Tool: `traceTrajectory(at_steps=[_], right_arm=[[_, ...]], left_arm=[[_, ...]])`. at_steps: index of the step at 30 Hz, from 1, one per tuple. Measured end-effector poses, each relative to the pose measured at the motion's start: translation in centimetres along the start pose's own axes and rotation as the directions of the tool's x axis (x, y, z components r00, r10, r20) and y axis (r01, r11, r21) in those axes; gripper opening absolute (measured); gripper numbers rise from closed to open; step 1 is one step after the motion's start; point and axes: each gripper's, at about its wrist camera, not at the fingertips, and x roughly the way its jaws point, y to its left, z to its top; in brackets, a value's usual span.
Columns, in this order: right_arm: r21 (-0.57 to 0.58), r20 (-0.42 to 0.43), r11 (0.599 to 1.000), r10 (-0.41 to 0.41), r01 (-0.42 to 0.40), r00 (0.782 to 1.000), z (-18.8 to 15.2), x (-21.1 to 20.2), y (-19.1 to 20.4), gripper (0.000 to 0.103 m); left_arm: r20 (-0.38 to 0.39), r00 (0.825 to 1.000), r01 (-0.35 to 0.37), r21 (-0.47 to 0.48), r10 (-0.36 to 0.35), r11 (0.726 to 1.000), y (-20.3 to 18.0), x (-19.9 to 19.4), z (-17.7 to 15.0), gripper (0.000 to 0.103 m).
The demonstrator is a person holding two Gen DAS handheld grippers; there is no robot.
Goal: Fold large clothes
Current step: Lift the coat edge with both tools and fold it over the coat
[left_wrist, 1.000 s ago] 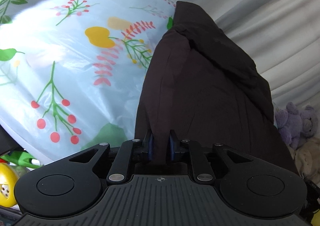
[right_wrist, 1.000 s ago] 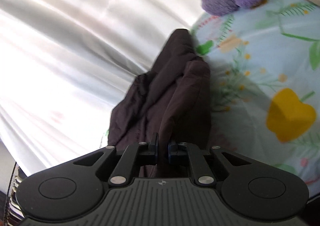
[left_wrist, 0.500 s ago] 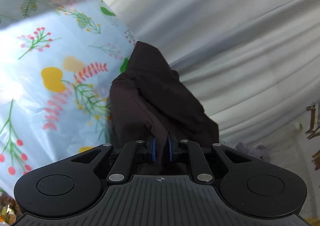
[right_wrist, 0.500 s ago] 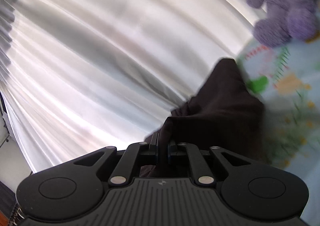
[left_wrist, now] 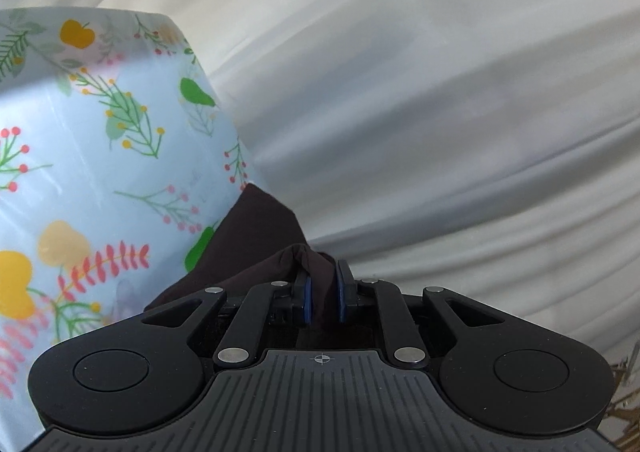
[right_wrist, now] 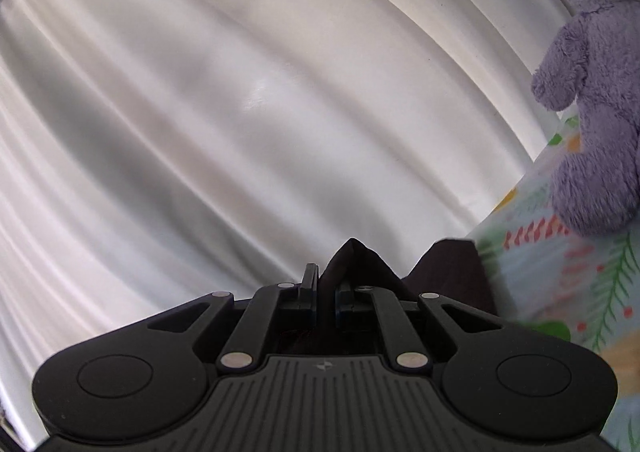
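Observation:
A dark brown garment (left_wrist: 256, 236) trails from my left gripper (left_wrist: 322, 292), which is shut on a bunched fold of it between the blue pads. The cloth hangs down past the gripper over the floral sheet (left_wrist: 100, 172). My right gripper (right_wrist: 326, 288) is shut on another peak of the same dark garment (right_wrist: 452, 276), which pokes up above the fingers and drops to the right. Most of the garment is hidden below both grippers.
White pleated curtains (left_wrist: 420, 112) fill the background of both views, close behind the table edge. A purple plush bear (right_wrist: 592, 100) sits on the floral sheet (right_wrist: 568, 284) at the right of the right wrist view.
Both grippers rose and swung toward the curtains with the garment in them. Far less of the cloth shows ahead now, and the floral sheet has slid to the sides.

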Motion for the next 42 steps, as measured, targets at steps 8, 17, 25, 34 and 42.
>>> traceTrajectory(at_steps=[8,17,25,34,42], right_arm=[[-0.042,0.015,0.981,-0.191,0.192,0.981,1.3,8.0,-0.6,0.007],[0.042,-0.049,0.969,-0.243,0.245,0.969,-0.3,12.5,-4.8,0.043],[-0.231,-0.002,0.905,-0.368,0.358,0.93,-0.6,12.9,-4.2,0.071],[-0.54,-0.002,0.729,-0.501,0.42,0.866,-3.6,18.6,-1.2,0.025],[-0.537,0.101,0.716,-0.469,0.445,0.877,-3.5,15.8,1.3,0.008]], left_arm=[[-0.019,0.999,-0.04,-0.031,0.039,0.999,-1.1,10.6,4.4,0.015],[-0.094,0.99,-0.118,-0.088,0.11,0.989,3.8,21.0,5.2,0.04],[0.006,0.999,-0.046,0.158,0.045,0.986,3.1,20.0,5.5,0.083],[-0.069,0.974,-0.151,0.515,0.216,0.844,1.0,24.8,0.8,0.079],[0.002,0.965,-0.23,0.493,0.264,0.839,1.6,23.5,1.4,0.012]])
